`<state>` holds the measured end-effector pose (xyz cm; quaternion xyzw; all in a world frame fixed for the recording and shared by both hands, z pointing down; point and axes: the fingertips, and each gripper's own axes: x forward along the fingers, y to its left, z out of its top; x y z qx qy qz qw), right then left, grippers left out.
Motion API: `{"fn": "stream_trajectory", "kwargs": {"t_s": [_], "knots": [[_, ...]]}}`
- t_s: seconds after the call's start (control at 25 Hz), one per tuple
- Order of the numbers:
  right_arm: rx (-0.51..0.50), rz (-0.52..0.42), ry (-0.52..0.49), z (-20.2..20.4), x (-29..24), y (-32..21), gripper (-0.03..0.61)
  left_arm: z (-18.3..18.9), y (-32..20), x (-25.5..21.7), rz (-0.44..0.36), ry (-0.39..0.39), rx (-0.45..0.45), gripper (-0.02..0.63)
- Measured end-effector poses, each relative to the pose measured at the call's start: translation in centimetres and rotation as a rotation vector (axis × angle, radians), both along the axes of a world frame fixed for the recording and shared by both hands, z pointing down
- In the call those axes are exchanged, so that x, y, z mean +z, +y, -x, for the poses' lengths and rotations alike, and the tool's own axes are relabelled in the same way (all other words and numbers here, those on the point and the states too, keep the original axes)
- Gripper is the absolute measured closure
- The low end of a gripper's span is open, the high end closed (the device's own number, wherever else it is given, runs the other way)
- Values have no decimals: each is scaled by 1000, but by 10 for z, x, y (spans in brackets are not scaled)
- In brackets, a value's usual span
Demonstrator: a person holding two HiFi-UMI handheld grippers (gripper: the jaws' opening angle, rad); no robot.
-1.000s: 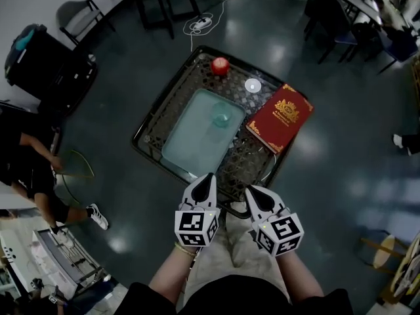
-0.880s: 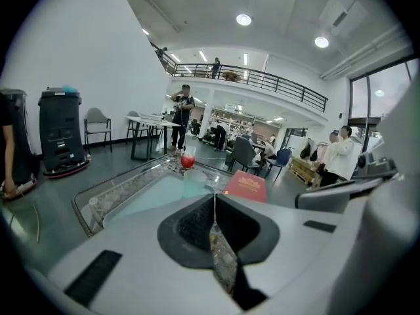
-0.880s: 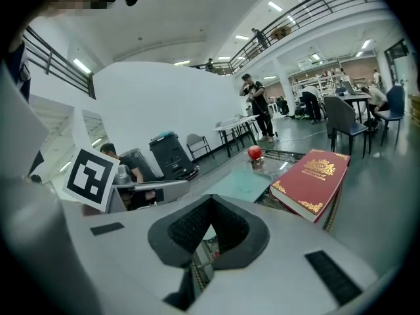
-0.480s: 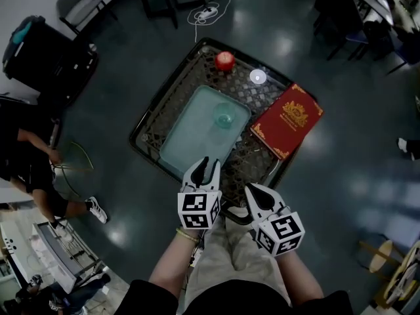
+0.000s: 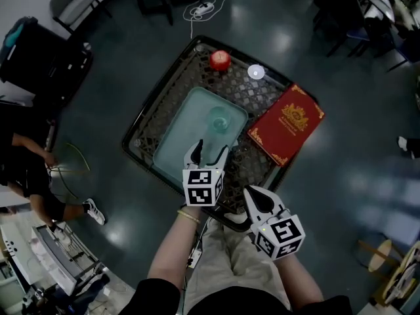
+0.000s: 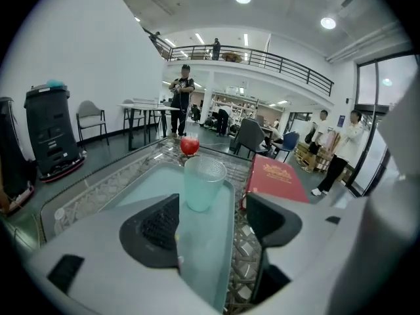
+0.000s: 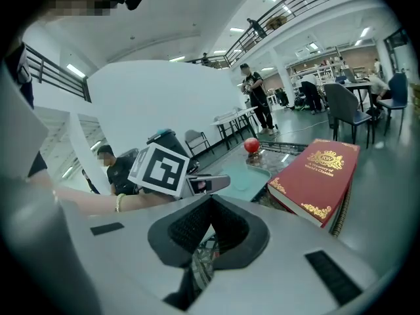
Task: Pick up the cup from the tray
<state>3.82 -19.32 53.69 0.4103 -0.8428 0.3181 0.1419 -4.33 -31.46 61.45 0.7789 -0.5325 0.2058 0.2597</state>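
Observation:
A translucent pale green cup (image 5: 220,119) stands upright on the far part of a pale green tray (image 5: 180,143) on a lattice-top table (image 5: 147,120). My left gripper (image 5: 212,148) hovers over the tray's near end, a short way from the cup. Its jaws are opening and hold nothing. In the left gripper view the cup (image 6: 203,183) stands just ahead of the left gripper (image 6: 213,220), centred between the jaws and apart from both pads. My right gripper (image 5: 253,193) is shut and empty at the table's near edge; in the right gripper view the right gripper (image 7: 210,225) shows its pads pressed together.
A red round object (image 5: 220,60) and a small white disc (image 5: 255,72) sit at the table's far end. A red book (image 5: 285,125) lies right of the tray. A person (image 5: 29,169) stands to the left on the dark floor, by a black cart (image 5: 39,51).
My left gripper has moved forward from the table's near edge to over the tray, towards the cup, and its jaws have gone from shut to apart. The right gripper has stayed near the edge.

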Motion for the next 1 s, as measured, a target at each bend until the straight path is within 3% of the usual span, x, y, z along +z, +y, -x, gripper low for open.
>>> {"fn": "stream_trajectory", "kwargs": {"t_s": [0.36,0.56,1.0], "knots": [[16,32,-18,-8,14,-10,577,-7,-44,39,32,-34,4,230],[16,49,-24,-10,21,-12,577,-9,-64,53,3,-78,14,200],[13,95,-37,-9,39,-10,577,-19,-92,70,-45,-100,17,184]]}}
